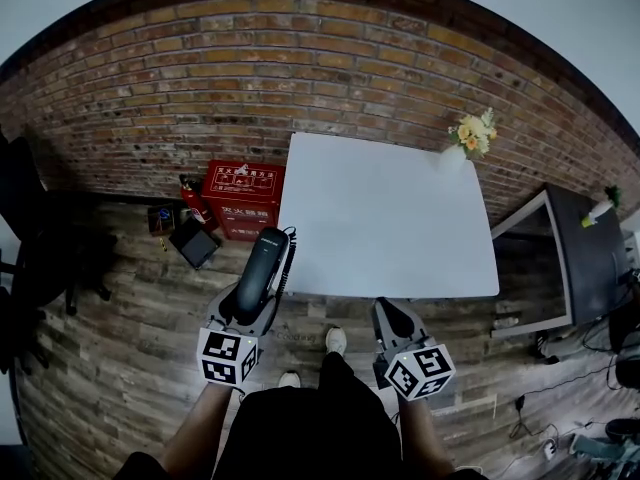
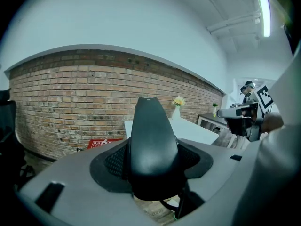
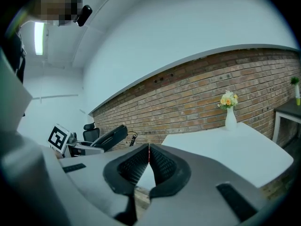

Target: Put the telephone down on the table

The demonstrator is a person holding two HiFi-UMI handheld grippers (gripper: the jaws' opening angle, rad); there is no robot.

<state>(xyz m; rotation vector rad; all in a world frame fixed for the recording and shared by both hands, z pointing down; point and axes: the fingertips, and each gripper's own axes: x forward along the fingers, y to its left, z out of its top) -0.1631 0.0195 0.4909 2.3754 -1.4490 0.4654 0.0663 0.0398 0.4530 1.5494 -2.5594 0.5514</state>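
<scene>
The left gripper (image 1: 256, 293) is clamped on a black telephone handset (image 2: 151, 140). Its ribbed pads press the handset's two sides, so the jaws stand fairly wide around it. The handset juts forward out of the jaws and rises toward the brick wall (image 1: 300, 78). A dark coiled cord (image 1: 289, 253) hangs beside its far end. In the head view the handset is held in the air above the wood-plank floor (image 1: 120, 348), just beside the near left corner of the white table (image 1: 400, 218). It seems to stop just short of the table's edge, though that view is too steep to be sure.

The right gripper (image 3: 148, 149) has its jaws closed tip to tip with nothing between them, and it points at the table's near edge.

A white vase of yellow flowers (image 1: 473, 134) stands at the table's far right corner. A red fire-equipment box (image 1: 243, 196) sits on the floor against the wall, left of the table.
</scene>
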